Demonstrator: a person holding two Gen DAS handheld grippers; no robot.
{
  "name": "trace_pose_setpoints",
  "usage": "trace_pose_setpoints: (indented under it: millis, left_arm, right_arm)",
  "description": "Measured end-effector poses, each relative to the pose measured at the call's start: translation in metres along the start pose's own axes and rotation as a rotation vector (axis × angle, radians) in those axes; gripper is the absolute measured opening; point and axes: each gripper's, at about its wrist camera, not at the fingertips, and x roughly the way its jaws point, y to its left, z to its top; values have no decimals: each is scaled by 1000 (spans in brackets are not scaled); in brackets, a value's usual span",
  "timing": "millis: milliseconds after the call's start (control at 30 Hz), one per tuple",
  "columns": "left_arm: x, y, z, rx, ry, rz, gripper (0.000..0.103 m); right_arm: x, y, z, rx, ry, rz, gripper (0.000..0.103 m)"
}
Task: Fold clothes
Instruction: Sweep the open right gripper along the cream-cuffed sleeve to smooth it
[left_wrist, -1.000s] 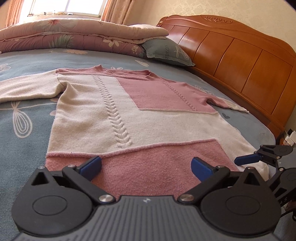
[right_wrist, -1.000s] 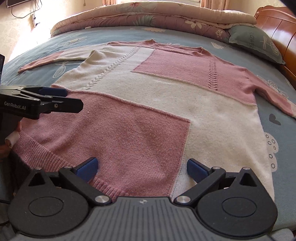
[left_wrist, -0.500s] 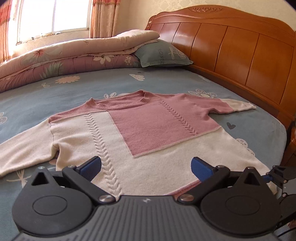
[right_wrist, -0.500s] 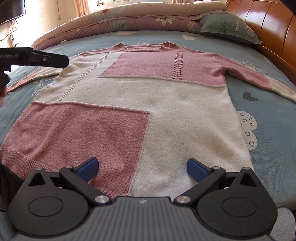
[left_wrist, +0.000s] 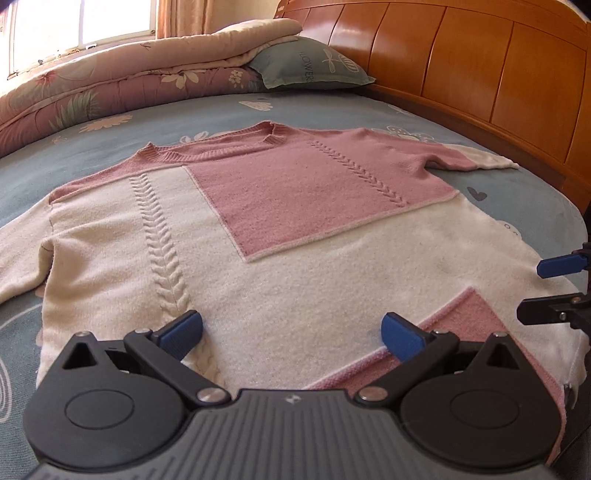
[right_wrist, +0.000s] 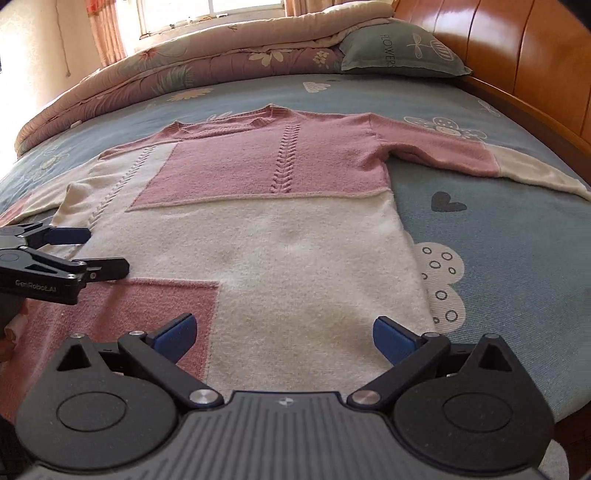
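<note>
A pink and cream knitted sweater (left_wrist: 295, 236) (right_wrist: 280, 236) lies flat, front up, on the blue bed, its neck toward the far pillows and both sleeves spread out. My left gripper (left_wrist: 291, 334) hovers open over the sweater's lower left part, nothing between its fingers. My right gripper (right_wrist: 282, 334) stands open above the hem's right half, also holding nothing. Each gripper shows at the edge of the other's view: the right gripper (left_wrist: 554, 288) at the far right, the left gripper (right_wrist: 88, 253) at the far left. The hem's nearest edge is hidden under the gripper bodies.
A wooden headboard (left_wrist: 498, 85) (right_wrist: 524, 62) runs along the right side of the bed. A folded floral quilt (left_wrist: 122, 81) (right_wrist: 207, 59) and a green pillow (left_wrist: 310, 66) (right_wrist: 399, 48) lie at the far end under a window. Bare blue sheet (right_wrist: 480, 229) lies to the sweater's right.
Both grippers have moved forward over the sweater from its hem toward the body, and both views have turned to the right. Both have stayed open.
</note>
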Motion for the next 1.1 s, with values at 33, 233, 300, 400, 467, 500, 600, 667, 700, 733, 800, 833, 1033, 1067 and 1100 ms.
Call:
trace_pose_setpoints:
  millis: [33, 233, 300, 400, 467, 500, 600, 667, 700, 733, 800, 833, 1033, 1067, 1100]
  left_arm:
    - [-2, 2, 0, -10, 1, -8, 102]
    - [-3, 13, 0, -69, 7, -45, 102]
    - [-3, 13, 1, -76, 11, -44, 102]
    - [-3, 12, 3, -79, 28, -36, 102]
    - [-1, 10, 10, -88, 57, -29, 102]
    - [0, 10, 15, -99, 74, -27, 102]
    - [9, 14, 29, -155, 99, -50, 103]
    - [18, 18, 36, -193, 108, -59, 103]
    - [24, 18, 40, -201, 114, -41, 102]
    - [29, 18, 42, -201, 116, -23, 102]
    - [36, 14, 46, -191, 112, 11, 102]
    - [38, 13, 46, -184, 106, 18, 102]
    - [34, 14, 38, -150, 61, 1, 102]
    - [33, 15, 38, -155, 60, -4, 102]
    - [32, 16, 38, -161, 61, -10, 102]
  right_arm:
    - [4, -6, -2, 31, 20, -12, 103]
    - [-21, -37, 9, 97, -19, 88, 103]
    - [-28, -60, 33, 145, -52, 95, 103]
    - [-29, -101, 81, 176, -135, 63, 103]
    - [-21, -131, 115, 218, -195, 30, 103]
    - [-11, -148, 133, 248, -202, 38, 103]
    - [32, -193, 176, 333, -192, 74, 103]
    - [64, -220, 200, 386, -179, 102, 103]
    - [81, -227, 207, 403, -169, 123, 103]
    - [96, -234, 214, 417, -159, 140, 103]
    - [121, -240, 220, 423, -127, 140, 103]
    - [131, -242, 220, 425, -100, 125, 103]
    - [158, -251, 217, 367, -117, 94, 103]
    - [156, -252, 218, 378, -125, 92, 103]
    - [151, -251, 217, 399, -126, 87, 103]
